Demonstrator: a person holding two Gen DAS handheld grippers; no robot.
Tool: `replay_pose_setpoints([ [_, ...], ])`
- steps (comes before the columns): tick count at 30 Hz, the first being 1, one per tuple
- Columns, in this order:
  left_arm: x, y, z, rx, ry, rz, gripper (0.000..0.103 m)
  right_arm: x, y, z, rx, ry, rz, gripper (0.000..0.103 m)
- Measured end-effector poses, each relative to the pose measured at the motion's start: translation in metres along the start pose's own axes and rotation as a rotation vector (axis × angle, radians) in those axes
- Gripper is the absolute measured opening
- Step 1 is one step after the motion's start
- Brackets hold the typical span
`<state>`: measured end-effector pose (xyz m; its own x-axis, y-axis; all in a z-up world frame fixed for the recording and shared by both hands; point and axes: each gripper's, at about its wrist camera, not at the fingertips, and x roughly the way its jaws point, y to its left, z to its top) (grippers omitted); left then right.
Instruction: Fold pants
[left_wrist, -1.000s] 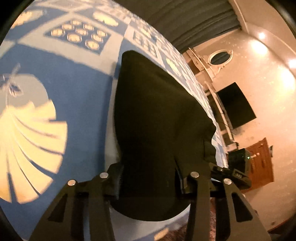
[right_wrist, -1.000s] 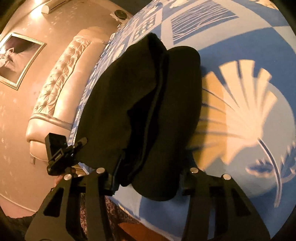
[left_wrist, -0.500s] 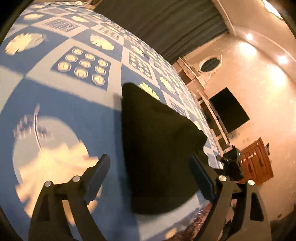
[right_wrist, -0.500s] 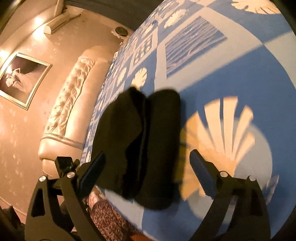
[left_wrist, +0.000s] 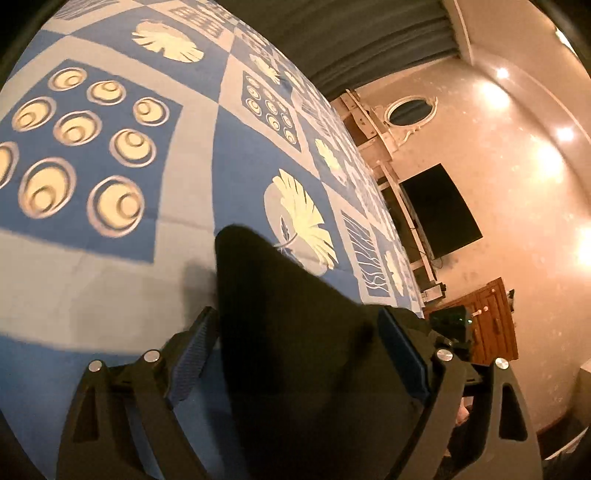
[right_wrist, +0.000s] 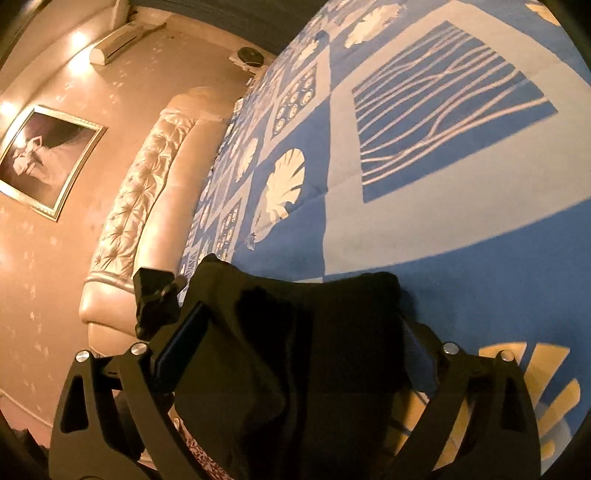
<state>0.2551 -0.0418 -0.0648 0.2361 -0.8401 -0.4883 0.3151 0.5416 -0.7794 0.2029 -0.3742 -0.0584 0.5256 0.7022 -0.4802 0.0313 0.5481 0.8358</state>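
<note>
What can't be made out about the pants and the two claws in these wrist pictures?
- Left wrist view: the pants run under the open left claw and off the bottom edge, so their near end is cut off.
- Right wrist view: the closing right claw straddles the pants; pad contact is unclear.
- Both views: black cloth in dim light hides the fold layers.

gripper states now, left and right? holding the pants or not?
Left gripper: open, black pants between the jaws, not clamped.
Right gripper: jaws closing around the pants, pads not yet pressing.
</note>
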Motion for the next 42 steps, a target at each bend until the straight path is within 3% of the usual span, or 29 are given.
replay_pose_setpoints([
  [1,0.001,-0.001,0.000,0.005,-0.009,0.007,0.081,0.001,0.000,0.002,-0.005,0.007,-0.018,0.059],
  [2,0.001,0.000,0.001,0.007,-0.020,0.023,0.060,0.002,-0.002,0.004,0.010,0.011,0.004,0.052],
  [4,-0.001,0.007,0.001,-0.019,-0.013,0.076,0.042,0.002,0.006,0.007,-0.025,0.001,-0.004,0.048],
  [7,-0.003,0.015,-0.002,-0.017,-0.018,0.087,0.040,0.010,0.010,0.016,-0.056,0.008,-0.035,0.047],
  [10,-0.006,0.012,-0.007,0.017,-0.034,0.085,0.048,0.016,-0.008,0.016,-0.015,0.023,-0.047,0.048],
  [12,-0.005,0.008,-0.007,0.013,-0.049,0.059,0.067,0.012,-0.006,0.014,-0.015,0.014,-0.036,0.058],
  [13,-0.004,0.006,-0.004,0.016,-0.052,0.050,0.081,0.009,-0.004,0.012,-0.016,0.008,-0.040,0.062],
  [14,-0.003,0.000,-0.004,0.035,-0.054,0.065,0.087,0.004,-0.001,0.010,-0.020,-0.003,-0.052,0.071],
  [15,-0.003,-0.007,-0.005,0.058,-0.059,0.124,0.087,-0.002,0.002,0.007,-0.025,-0.023,-0.073,0.080],
  [17,-0.005,-0.020,-0.012,0.107,-0.068,0.260,0.090,-0.013,0.006,-0.002,-0.037,-0.055,-0.117,0.086],
  [21,-0.019,-0.044,-0.038,0.182,-0.102,0.524,0.091,-0.037,0.016,-0.033,-0.065,-0.107,-0.227,0.090],
  [28,-0.059,-0.088,-0.115,0.240,-0.220,0.805,0.091,-0.050,0.063,-0.101,-0.198,-0.158,-0.492,0.091],
  [33,-0.066,-0.112,-0.155,0.241,-0.236,0.867,0.091,-0.036,0.101,-0.145,-0.339,-0.169,-0.589,0.094],
  [39,-0.057,-0.131,-0.185,0.282,-0.235,0.904,0.091,-0.025,0.114,-0.177,-0.362,-0.163,-0.576,0.095],
  [42,-0.057,-0.136,-0.192,0.268,-0.236,0.885,0.091,-0.023,0.119,-0.185,-0.377,-0.156,-0.584,0.094],
])
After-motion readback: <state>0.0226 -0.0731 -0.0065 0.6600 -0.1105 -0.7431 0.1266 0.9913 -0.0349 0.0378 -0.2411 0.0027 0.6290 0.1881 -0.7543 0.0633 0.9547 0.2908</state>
